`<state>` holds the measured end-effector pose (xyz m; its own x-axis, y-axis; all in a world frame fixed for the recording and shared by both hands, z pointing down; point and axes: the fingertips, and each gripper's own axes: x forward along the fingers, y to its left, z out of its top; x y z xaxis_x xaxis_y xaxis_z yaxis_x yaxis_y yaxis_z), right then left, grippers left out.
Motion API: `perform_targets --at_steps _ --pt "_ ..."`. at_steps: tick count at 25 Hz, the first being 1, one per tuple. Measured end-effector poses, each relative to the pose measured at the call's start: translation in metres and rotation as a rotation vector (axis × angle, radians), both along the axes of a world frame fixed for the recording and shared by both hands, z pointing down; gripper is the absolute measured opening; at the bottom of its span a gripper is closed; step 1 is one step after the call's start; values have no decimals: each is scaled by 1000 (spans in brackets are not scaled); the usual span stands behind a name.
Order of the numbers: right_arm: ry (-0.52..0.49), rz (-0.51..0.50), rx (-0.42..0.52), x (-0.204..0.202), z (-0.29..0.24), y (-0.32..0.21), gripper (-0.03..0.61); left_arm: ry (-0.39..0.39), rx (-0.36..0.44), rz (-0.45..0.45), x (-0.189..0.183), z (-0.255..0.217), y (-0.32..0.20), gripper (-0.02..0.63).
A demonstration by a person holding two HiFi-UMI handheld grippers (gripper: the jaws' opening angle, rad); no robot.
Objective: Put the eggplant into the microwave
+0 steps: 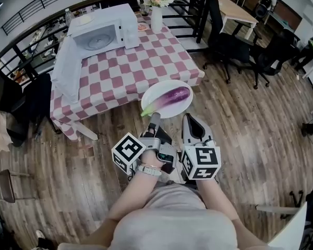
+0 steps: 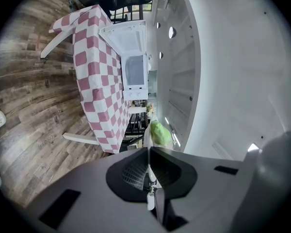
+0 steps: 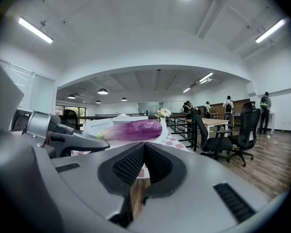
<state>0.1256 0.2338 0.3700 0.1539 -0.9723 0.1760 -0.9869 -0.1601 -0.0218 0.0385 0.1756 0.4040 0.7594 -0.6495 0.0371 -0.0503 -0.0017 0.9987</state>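
A purple eggplant (image 1: 173,95) with a green stem lies on a white plate (image 1: 155,94) carried in the air over the wooden floor, short of the table. My left gripper (image 1: 154,120) is shut on the plate's near rim; in the left gripper view the plate (image 2: 147,136) runs edge-on between the pads, with the green stem (image 2: 159,132) beyond. My right gripper (image 1: 187,117) is shut, its tips at the plate's near right rim with nothing between them. In the right gripper view the eggplant (image 3: 135,130) lies just past the tips. The white microwave (image 1: 105,31) stands on the table, its door (image 1: 68,66) swung open.
The table has a pink-and-white checked cloth (image 1: 130,69), and a white vase of flowers (image 1: 156,15) stands to the right of the microwave. Black office chairs (image 1: 227,43) stand right of the table. A dark railing (image 1: 36,33) runs behind it. Wooden floor lies below.
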Motion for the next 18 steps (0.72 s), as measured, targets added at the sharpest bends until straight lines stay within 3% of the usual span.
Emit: perform_targets --at_steps 18 --pt "-16 -79 22 -68 2 -115 25 -15 23 -67 -77 -2 -105 17"
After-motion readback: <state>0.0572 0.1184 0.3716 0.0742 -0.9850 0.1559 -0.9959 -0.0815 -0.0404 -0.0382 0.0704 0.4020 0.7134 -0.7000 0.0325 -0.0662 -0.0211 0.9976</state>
